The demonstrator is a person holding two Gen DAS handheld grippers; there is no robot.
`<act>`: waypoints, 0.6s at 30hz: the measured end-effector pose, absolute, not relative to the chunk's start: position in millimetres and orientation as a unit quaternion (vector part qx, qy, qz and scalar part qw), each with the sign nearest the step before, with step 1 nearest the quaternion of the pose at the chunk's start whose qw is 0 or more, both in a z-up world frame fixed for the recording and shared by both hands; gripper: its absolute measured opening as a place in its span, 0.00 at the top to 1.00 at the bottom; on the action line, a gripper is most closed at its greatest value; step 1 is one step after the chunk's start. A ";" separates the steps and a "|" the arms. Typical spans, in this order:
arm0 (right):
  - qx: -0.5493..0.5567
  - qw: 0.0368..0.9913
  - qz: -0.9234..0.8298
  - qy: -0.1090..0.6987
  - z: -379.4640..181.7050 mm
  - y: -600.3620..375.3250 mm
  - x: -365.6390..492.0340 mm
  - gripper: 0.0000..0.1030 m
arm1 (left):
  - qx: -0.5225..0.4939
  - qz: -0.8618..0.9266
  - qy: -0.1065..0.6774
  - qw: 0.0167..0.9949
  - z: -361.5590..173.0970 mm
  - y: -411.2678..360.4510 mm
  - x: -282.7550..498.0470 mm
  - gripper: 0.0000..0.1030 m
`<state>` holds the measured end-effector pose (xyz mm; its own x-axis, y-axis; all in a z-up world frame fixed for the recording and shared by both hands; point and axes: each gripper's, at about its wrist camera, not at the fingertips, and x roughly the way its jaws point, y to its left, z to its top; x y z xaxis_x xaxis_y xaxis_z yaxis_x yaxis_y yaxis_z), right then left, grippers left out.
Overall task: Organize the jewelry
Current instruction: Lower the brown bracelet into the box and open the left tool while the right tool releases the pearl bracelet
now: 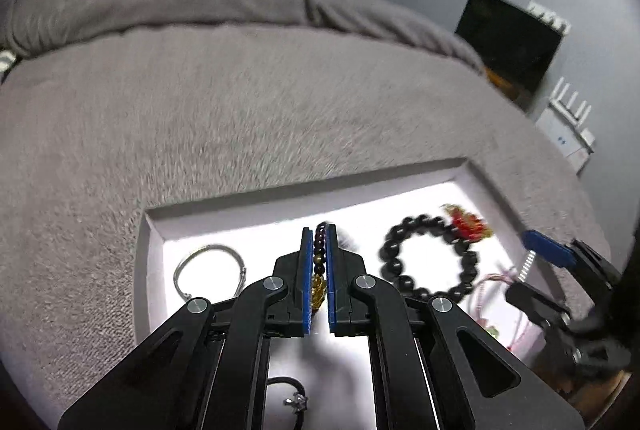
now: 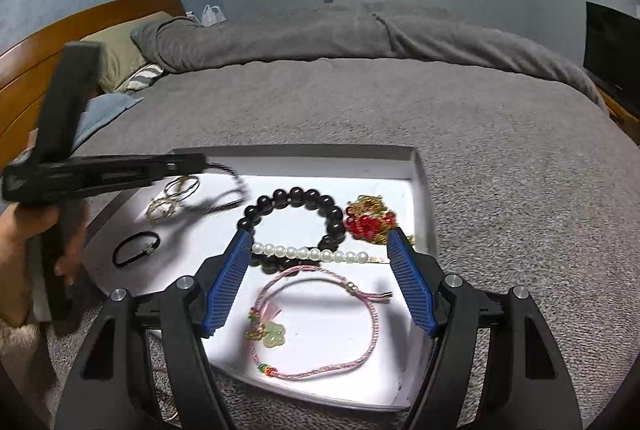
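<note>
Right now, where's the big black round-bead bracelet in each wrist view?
Left wrist: black round-bead bracelet lies right of centre in the white tray, right of the left gripper.
Right wrist: bracelet mid-frame, under the pearl hair clip.
Shared landmark: red-and-gold charm beside it.

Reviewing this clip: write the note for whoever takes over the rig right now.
Left gripper: shut on a dark beaded bracelet, held over the white tray.
Right gripper: open, empty, above the pink cord bracelet.
In the tray: black bead bracelet, pearl clip, red and gold charm, black hair tie, silver bangle.
Done: most pieces in the tray.
Left: probably set down the held bracelet.
</note>
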<state>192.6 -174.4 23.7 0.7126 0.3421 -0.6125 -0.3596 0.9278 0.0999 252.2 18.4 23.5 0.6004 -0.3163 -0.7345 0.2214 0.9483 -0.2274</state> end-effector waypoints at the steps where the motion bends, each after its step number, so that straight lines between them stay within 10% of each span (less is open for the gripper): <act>1: -0.014 0.925 0.191 0.329 23.2 -172.7 191.9 0.32 | -0.055 -0.146 0.431 0.889 21.1 18.0 255.6 0.93; 8: -0.029 0.918 0.202 0.338 19.1 -164.0 188.5 0.32 | -0.047 -0.120 0.448 0.885 16.2 20.1 260.9 0.93; 11: -0.038 0.918 0.203 0.340 18.6 -163.2 187.6 0.32 | -0.067 -0.128 0.439 0.887 15.6 27.1 254.1 0.70; 18: -0.069 0.911 0.193 0.358 13.8 -161.9 190.5 0.32 | -0.055 -0.133 0.337 0.930 41.0 30.6 183.0 0.63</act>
